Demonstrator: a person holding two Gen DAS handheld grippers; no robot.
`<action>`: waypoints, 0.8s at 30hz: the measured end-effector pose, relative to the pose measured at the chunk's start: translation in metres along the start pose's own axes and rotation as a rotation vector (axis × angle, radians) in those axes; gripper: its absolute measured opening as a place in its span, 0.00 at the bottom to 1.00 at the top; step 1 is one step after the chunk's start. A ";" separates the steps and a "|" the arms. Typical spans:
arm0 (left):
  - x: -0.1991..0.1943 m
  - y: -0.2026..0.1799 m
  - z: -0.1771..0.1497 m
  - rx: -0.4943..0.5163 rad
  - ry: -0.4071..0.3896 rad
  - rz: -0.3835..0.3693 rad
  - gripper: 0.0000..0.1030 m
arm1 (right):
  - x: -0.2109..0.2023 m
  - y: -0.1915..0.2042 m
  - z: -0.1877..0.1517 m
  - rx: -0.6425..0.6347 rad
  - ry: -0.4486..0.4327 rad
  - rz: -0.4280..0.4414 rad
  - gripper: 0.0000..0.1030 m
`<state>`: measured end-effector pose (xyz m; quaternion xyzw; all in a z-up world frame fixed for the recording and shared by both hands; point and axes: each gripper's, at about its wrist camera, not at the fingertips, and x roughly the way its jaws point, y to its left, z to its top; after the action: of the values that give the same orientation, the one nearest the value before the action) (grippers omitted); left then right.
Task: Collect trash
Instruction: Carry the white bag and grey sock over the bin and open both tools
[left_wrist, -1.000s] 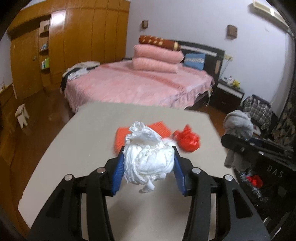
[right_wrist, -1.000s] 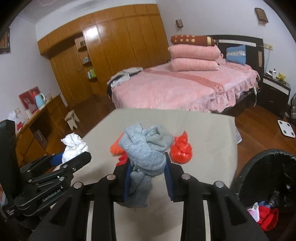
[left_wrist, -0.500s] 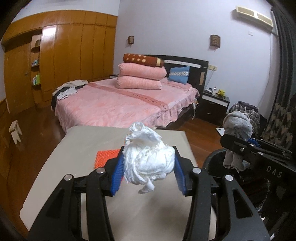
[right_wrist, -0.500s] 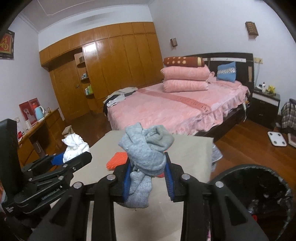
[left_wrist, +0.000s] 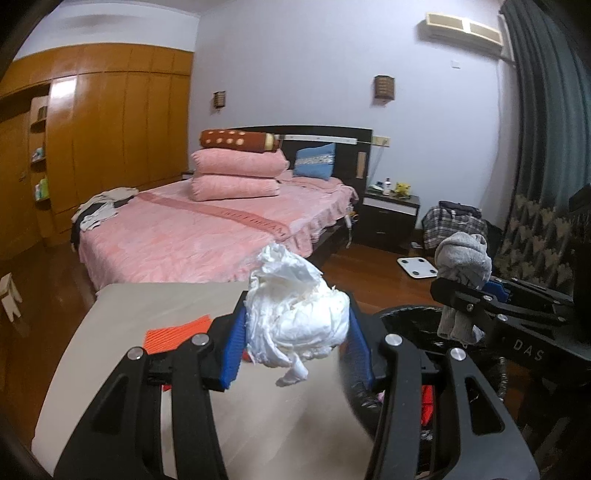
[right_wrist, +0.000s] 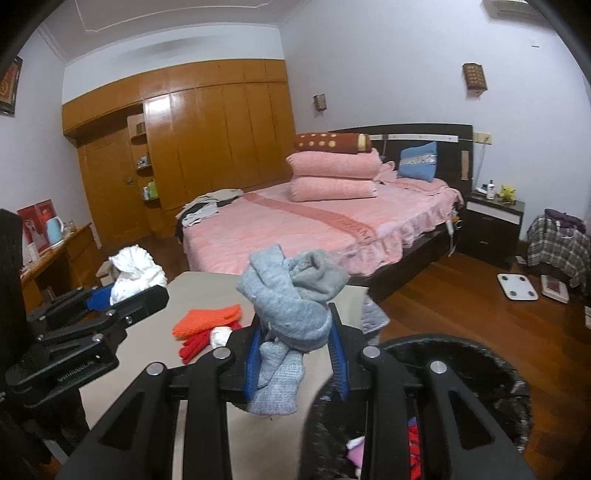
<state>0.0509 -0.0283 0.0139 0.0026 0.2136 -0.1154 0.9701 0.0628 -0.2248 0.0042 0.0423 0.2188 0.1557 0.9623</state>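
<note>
Trash rides clamped in both claws: white wad (left_wrist: 295, 317) in your left gripper (left_wrist: 295, 334), grey sock (right_wrist: 291, 314) in your right gripper (right_wrist: 297, 354). Centre each over the bin (right_wrist: 480, 354) (beside the table (left_wrist: 155, 302)) before releasing.

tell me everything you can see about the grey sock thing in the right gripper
The grey sock is a soft knit bundle, knotted or balled on itself, with one loose end hanging below. The right gripper is shut on it, blue fingers pressing both sides. It is held in the air beside the black bin's rim, touching nothing else.
</note>
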 end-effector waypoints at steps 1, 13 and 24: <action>0.002 -0.007 0.001 0.011 -0.004 -0.010 0.46 | -0.002 -0.005 0.000 -0.002 0.001 -0.012 0.30; 0.037 -0.063 -0.002 0.080 0.024 -0.132 0.47 | -0.012 -0.065 -0.015 0.002 0.037 -0.159 0.30; 0.102 -0.111 -0.029 0.117 0.132 -0.251 0.47 | 0.001 -0.120 -0.035 0.032 0.109 -0.226 0.30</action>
<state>0.1042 -0.1571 -0.0500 0.0400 0.2685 -0.2476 0.9300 0.0820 -0.3375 -0.0454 0.0243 0.2767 0.0450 0.9596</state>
